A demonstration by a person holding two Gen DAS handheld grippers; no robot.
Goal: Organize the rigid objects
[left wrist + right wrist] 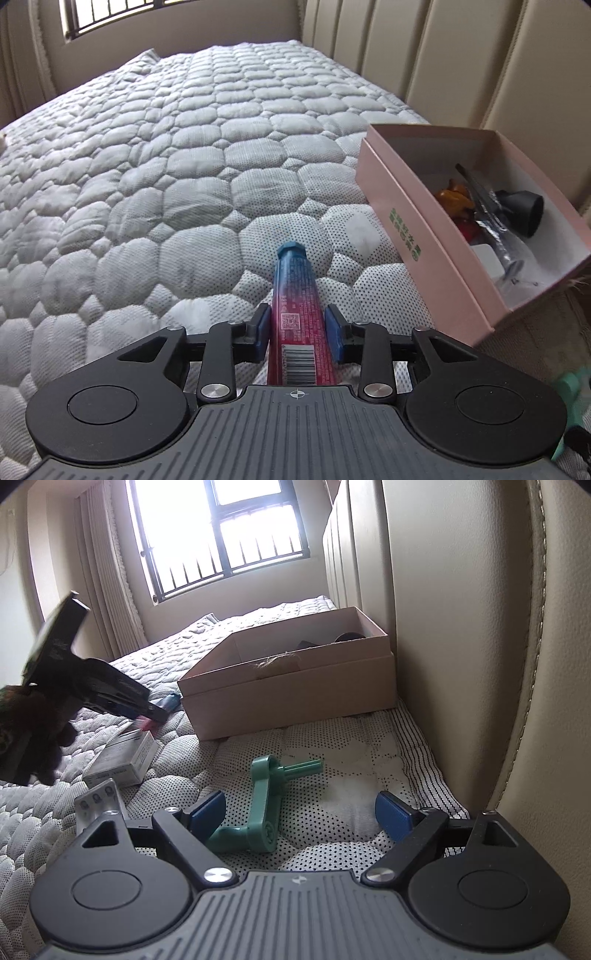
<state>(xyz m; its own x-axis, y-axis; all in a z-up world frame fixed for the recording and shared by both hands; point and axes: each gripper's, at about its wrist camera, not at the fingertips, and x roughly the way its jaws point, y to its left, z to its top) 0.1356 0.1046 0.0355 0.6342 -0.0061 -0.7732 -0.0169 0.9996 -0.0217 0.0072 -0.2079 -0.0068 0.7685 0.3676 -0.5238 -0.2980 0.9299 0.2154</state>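
My left gripper [297,326] is shut on a red and blue tube [295,291] with a blue cap, held just above the quilted mattress [166,166], left of the pink box [406,229]. The box holds a black funnel-shaped piece [524,210], an orange toy [454,195] and a silver tool [491,221]. My right gripper [301,812] is open over a green plastic crank [264,805] lying on the mattress. The left gripper [122,698] with the tube also shows in the right wrist view, beside the box [291,698].
A small white carton [122,757] and a grey blister pack [98,805] lie on the mattress [351,775] left of the crank. A padded headboard [480,664] rises at the right. A barred window [229,535] is at the far end.
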